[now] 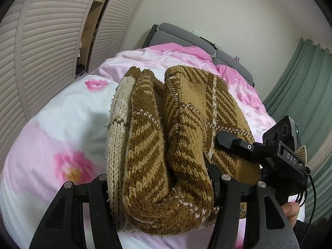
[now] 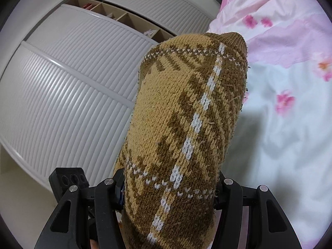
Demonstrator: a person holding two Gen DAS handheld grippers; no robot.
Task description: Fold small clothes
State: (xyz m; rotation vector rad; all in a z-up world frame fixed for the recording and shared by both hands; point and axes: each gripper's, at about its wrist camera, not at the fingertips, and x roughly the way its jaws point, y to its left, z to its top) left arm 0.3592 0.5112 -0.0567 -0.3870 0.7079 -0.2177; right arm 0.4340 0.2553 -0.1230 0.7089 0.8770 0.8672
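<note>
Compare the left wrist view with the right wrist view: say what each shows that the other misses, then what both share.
Only the left wrist view shows the grey headboard, the green curtain, the person's thumb and the right tool clamped on the knit's edge. Only the right wrist view shows the open shelf compartments between the slatted doors and the white dashed stripe running down the knit. Both show the brown patterned knit gripped in the left tool, the pink flowered bedding and the slatted wardrobe doors.

The knitted garment (image 1: 166, 145) hides both grippers' fingertips, and its lower end is cut off in the right view.
</note>
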